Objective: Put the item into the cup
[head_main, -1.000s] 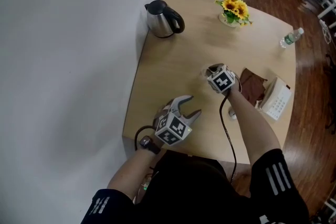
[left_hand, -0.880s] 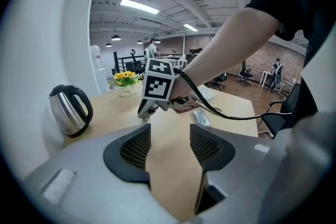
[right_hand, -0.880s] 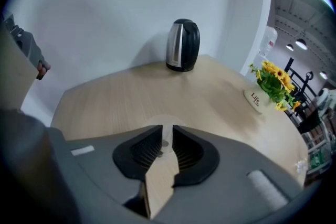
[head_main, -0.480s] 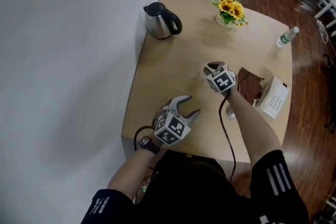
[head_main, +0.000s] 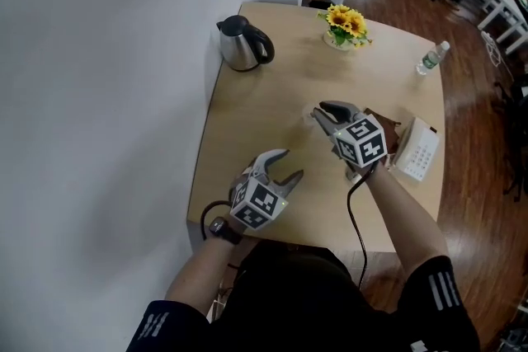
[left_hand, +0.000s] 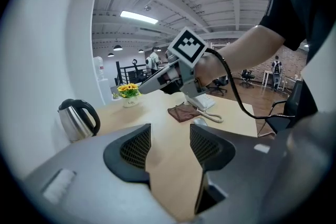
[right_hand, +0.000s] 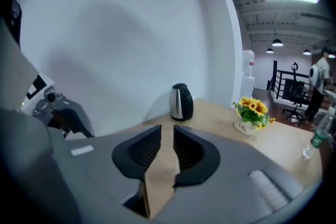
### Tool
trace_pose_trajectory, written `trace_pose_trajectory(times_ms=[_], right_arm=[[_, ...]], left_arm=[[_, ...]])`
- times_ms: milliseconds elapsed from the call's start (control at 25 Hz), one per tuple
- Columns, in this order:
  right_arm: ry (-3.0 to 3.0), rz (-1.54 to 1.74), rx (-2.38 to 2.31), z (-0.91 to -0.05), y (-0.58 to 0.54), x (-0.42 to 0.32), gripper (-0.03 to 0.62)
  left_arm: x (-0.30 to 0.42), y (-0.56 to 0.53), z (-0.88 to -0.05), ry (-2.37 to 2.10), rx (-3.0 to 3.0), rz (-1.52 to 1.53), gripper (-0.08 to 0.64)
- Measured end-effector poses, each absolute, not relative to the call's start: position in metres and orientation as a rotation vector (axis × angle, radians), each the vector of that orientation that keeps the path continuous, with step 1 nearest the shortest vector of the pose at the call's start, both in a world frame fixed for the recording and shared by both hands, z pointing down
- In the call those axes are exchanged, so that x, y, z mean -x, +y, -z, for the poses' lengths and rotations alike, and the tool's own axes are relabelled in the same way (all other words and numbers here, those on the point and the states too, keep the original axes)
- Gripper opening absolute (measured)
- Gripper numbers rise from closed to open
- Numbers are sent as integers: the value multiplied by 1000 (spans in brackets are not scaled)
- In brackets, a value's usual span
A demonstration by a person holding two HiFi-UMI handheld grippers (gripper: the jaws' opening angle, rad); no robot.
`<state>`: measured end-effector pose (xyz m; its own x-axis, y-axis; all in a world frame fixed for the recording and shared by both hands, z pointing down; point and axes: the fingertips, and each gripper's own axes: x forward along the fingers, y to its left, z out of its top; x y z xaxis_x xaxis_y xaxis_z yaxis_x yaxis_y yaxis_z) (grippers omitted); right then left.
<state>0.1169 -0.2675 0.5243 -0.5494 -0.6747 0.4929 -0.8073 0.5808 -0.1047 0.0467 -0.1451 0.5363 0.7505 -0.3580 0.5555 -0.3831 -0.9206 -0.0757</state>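
My right gripper [head_main: 323,112] hangs above the middle of the wooden table [head_main: 272,103], jaws parted with nothing between them; in its own view [right_hand: 167,150] only bare tabletop shows in the gap. Nearer the front edge, my left gripper [head_main: 288,164] is open and empty too [left_hand: 169,147], and it looks toward the right gripper [left_hand: 157,80]. No cup shows in any view. A small pale object [left_hand: 199,122] lies near the phone; I cannot tell what it is.
A steel kettle [head_main: 241,45] stands at the back left by the wall. A pot of sunflowers [head_main: 342,22] and a water bottle [head_main: 431,58] are at the back. A brown cloth [left_hand: 182,112] and a white phone [head_main: 415,151] lie at the right.
My right gripper has lifted and come a little toward me, and its jaws have parted. The left gripper has barely moved.
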Motion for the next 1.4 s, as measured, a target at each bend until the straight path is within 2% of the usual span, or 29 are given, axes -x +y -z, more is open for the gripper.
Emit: trace_pose_trajectory(times_ms=[160,320,880,1400], right_arm=[[-2522,-455,-1303,-472,-227,-131,67],[-2583,-485,-1429,-440,-180,-145,9],[-2550,-582,-1696,-418,-44,-142,8],[-2647,-584,-1538,-419,94,-126,8]], left_arm=[[-43,-140,-516,-620,-2936,-850,229],[-38,-131,-500,-603,-2975,-799,229],[-37,-79,-485,-438,-3048,-703,229],[-30,49,-469,-573,-2999,-631,229]])
